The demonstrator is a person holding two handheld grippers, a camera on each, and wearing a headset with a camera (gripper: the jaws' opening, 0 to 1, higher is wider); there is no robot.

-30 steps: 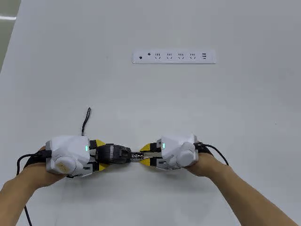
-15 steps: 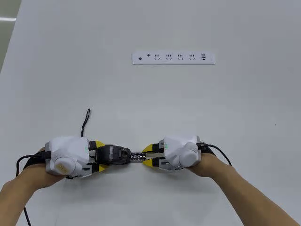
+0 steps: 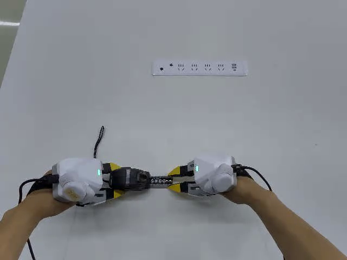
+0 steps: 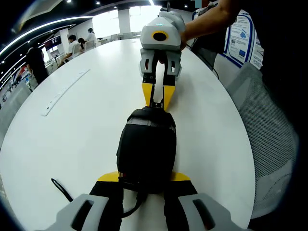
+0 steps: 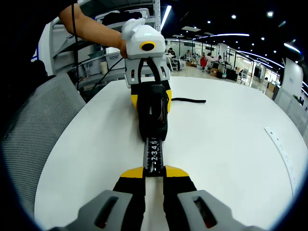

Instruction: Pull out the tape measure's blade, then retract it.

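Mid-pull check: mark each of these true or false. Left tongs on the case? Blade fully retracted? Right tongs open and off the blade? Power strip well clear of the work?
1. The left gripper has its tongs shut on the tape measure case. True.
2. The blade is fully inside the case. False: a short printed length spans from the case to the right gripper.
3. The right gripper's tongs are open and off the blade. False: they are shut on the blade's outer end.
4. The power strip lies farther out on the table, apart from both grippers. True.
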